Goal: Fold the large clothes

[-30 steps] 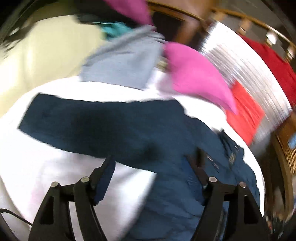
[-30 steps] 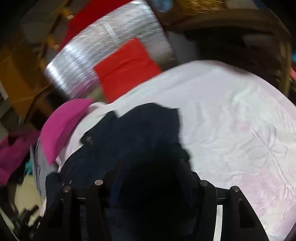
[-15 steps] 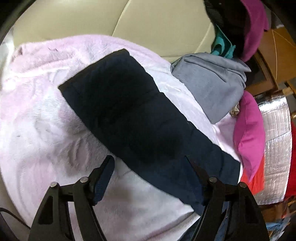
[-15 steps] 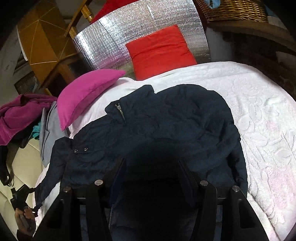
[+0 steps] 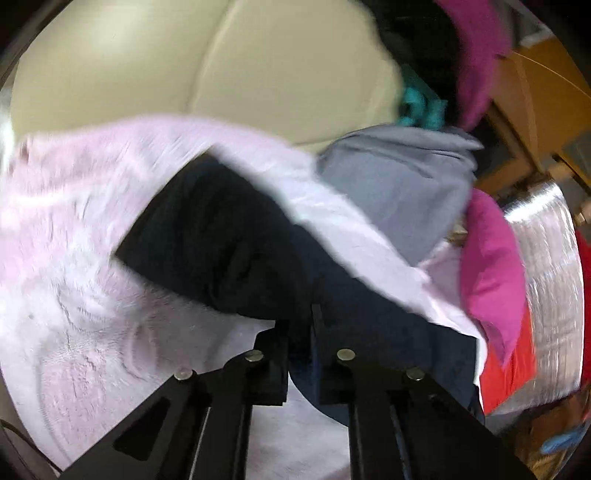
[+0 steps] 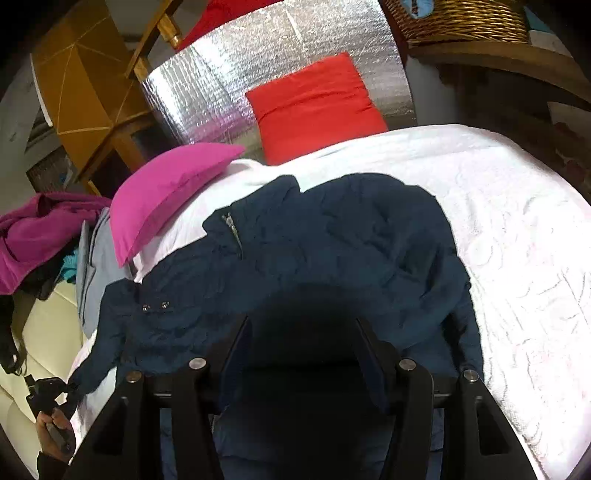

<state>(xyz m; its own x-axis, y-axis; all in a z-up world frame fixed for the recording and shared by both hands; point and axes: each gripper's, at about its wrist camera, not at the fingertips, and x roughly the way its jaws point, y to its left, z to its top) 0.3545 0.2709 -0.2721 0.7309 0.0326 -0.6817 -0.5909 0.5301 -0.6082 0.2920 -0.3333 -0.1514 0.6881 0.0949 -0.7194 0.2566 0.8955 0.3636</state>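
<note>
A navy jacket (image 6: pixel 332 240) lies spread on the white bedspread (image 6: pixel 517 240), collar and zip toward the pink pillow. My right gripper (image 6: pixel 303 332) stands over its near hem, and a bunch of dark fabric fills the gap between the fingers. In the left wrist view my left gripper (image 5: pixel 299 321) is shut on the jacket's sleeve (image 5: pixel 221 243), which runs up and to the left across the bedspread (image 5: pixel 74 295). The right wrist view shows the left gripper (image 6: pixel 68 389) at the cuff end of that sleeve, held by a person's hand (image 6: pixel 55 424).
A pink pillow (image 6: pixel 166 192) and a red cushion (image 6: pixel 317 107) sit by a silver foil panel (image 6: pixel 240 74) at the bed's far end. A grey garment (image 5: pixel 399 184) and a heap of other clothes lie beside a cream padded surface (image 5: pixel 221 74). A wicker basket (image 6: pixel 461 18) stands at the far right.
My left gripper has swung down onto the sleeve and its jaws have closed on the fabric. The right gripper has stayed over the hem with the same dark fabric between its fingers.
</note>
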